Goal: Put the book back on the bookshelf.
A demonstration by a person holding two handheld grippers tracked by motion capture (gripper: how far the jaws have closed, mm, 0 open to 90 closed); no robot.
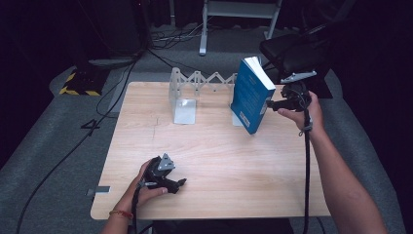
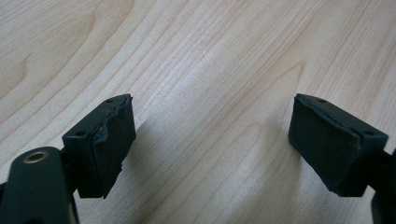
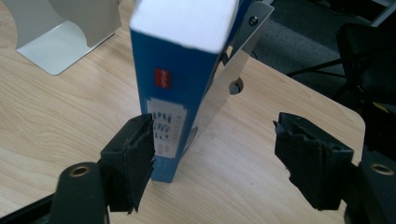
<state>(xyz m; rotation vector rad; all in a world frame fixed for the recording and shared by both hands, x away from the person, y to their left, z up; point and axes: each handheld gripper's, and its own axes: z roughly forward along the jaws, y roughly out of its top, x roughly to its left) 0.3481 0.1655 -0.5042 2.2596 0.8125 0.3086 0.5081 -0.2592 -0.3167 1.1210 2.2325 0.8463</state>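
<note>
With the right gripper (image 3: 212, 163) open at the blue book (image 1: 251, 95) leaning on the bookend (image 3: 229, 79) at the table's (image 1: 219, 161) far right, close squarely on its spine, while the left gripper (image 2: 210, 149) rests open.

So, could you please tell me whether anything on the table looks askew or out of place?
Yes: the blue book at the rack's right end leans instead of standing upright, its top tipped right. The right gripper is open beside its spine.
</note>
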